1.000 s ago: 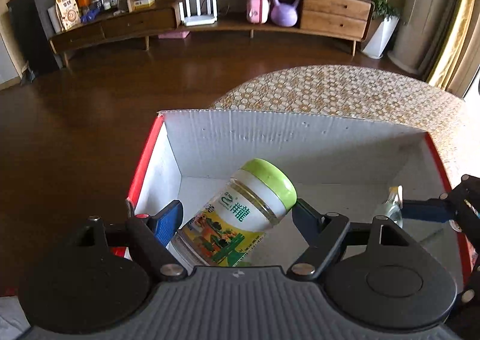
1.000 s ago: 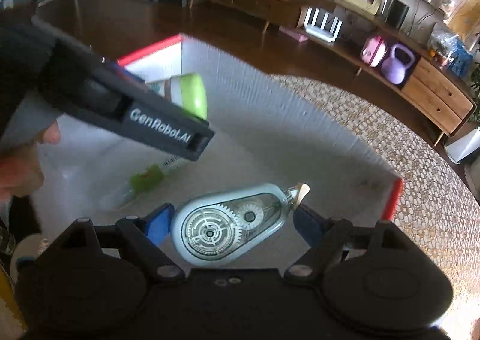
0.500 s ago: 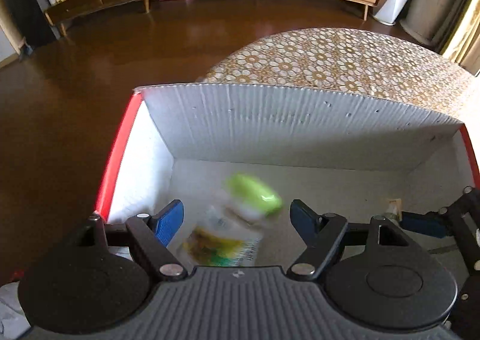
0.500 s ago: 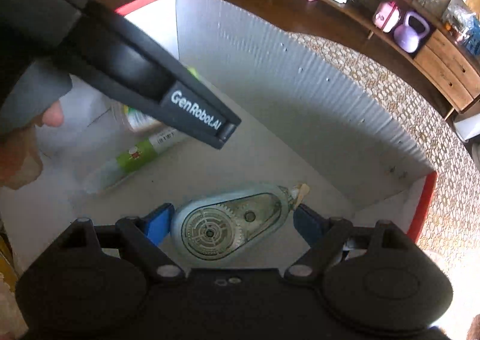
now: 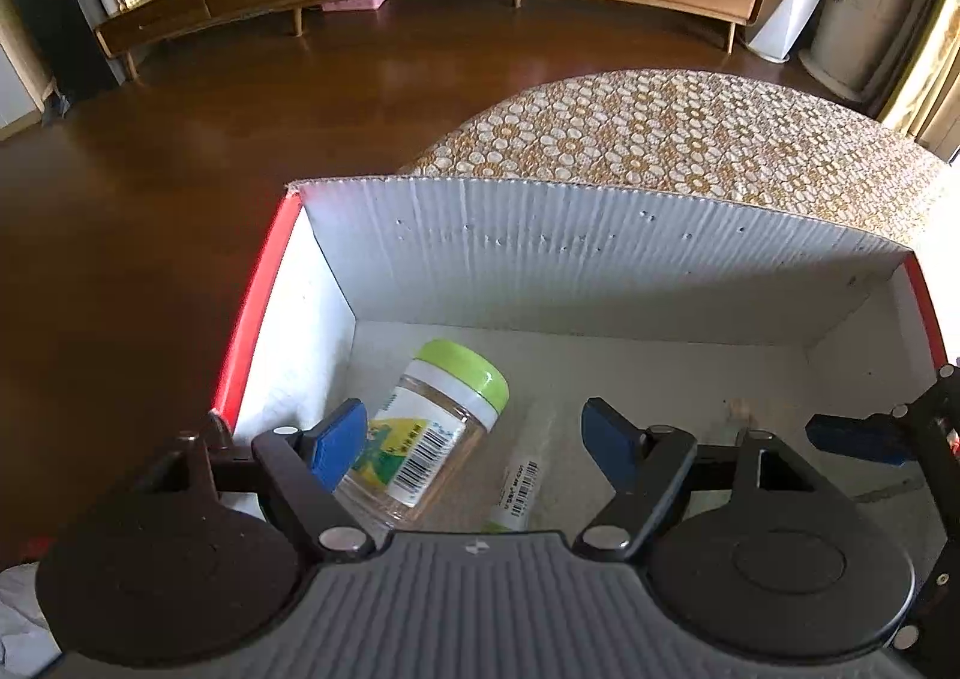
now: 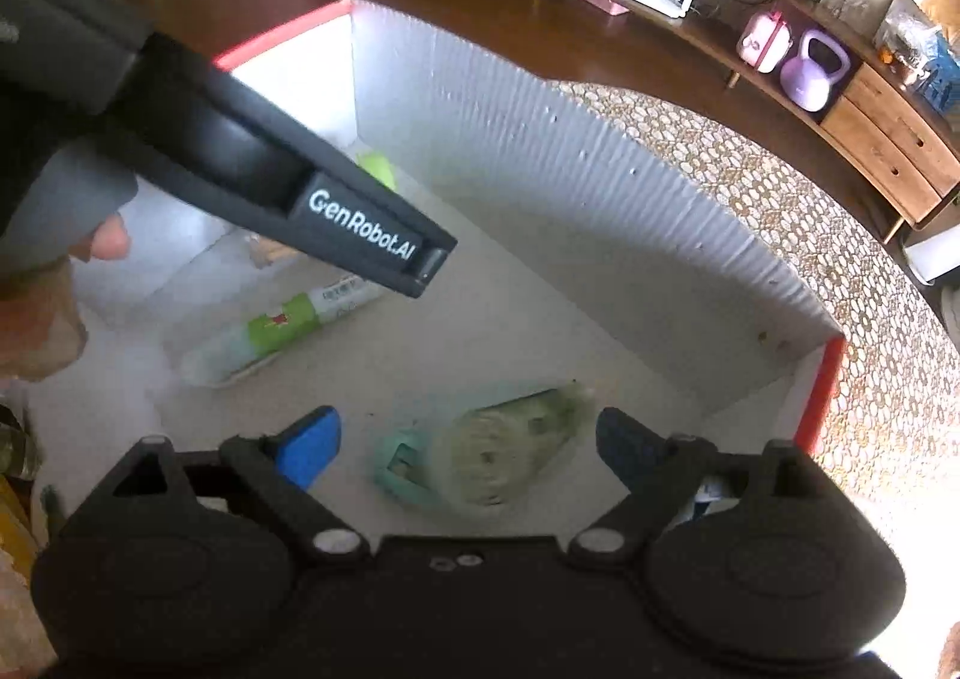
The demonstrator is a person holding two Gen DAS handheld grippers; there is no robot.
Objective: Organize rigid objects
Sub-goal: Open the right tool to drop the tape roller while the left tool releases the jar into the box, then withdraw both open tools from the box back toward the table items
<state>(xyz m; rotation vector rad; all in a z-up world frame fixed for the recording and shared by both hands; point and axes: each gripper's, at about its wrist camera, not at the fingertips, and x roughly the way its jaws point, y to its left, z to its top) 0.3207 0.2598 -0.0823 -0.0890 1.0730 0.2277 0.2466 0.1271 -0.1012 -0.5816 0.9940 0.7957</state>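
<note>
The box [image 5: 600,271] on the worktop [image 5: 690,139] holds a jar [image 5: 432,433], a tube [image 5: 522,475] and a blurred tape dispenser [image 6: 480,451], all lying on its floor. The left hand-held gripper [image 5: 474,445] and right hand-held gripper [image 6: 468,448] hover above, jaws spread, empty.

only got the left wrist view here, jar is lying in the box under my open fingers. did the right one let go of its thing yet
Observer: Yes. The right gripper is open; the correction tape dispenser lies blurred between its fingers, over the box floor.
Operator: whats that tube beside my jar
Observer: A white tube with a green label band, lying flat.
Operator: anything left outside the box
Observer: Cannot tell.
</note>
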